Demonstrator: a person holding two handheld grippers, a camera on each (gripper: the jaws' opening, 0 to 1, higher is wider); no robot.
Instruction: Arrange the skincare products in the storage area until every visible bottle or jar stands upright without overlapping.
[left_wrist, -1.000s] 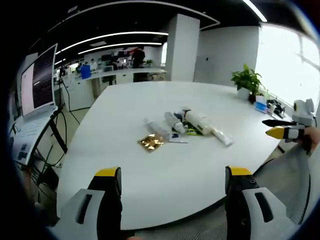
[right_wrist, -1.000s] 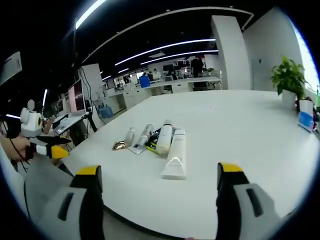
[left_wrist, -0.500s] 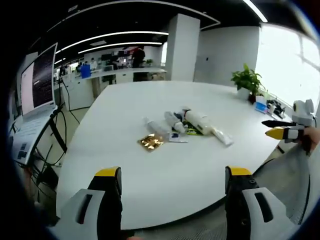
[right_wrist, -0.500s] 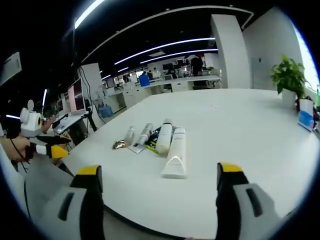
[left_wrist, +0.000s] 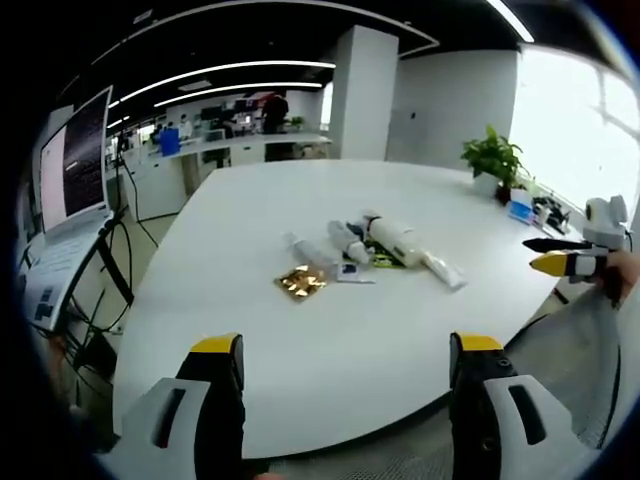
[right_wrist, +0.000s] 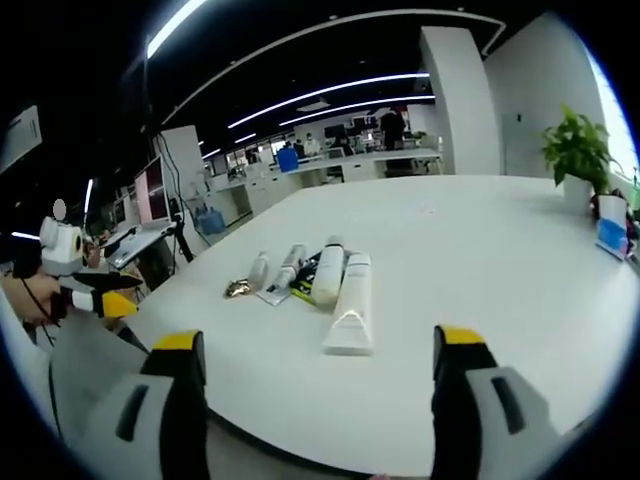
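Note:
Several skincare tubes and bottles lie flat in a tight cluster on the white table (left_wrist: 330, 330): a large white tube (right_wrist: 350, 300), a white bottle (right_wrist: 328, 273), two slimmer tubes (right_wrist: 289, 270) and a gold foil item (left_wrist: 302, 283). The same white bottle (left_wrist: 395, 240) shows in the left gripper view. My left gripper (left_wrist: 340, 355) stands open, well short of the cluster. My right gripper (right_wrist: 315, 350) is open too, near the table edge with the large tube ahead. The right gripper (left_wrist: 560, 260) enters the left gripper view from the right; the left gripper (right_wrist: 95, 295) enters the right gripper view from the left.
A potted plant (left_wrist: 495, 160) and small items (left_wrist: 525, 210) sit at the table's far right edge. A laptop on a stand (left_wrist: 70, 170) with cables stands to the left. Desks and people are far behind. Bare table surface surrounds the cluster.

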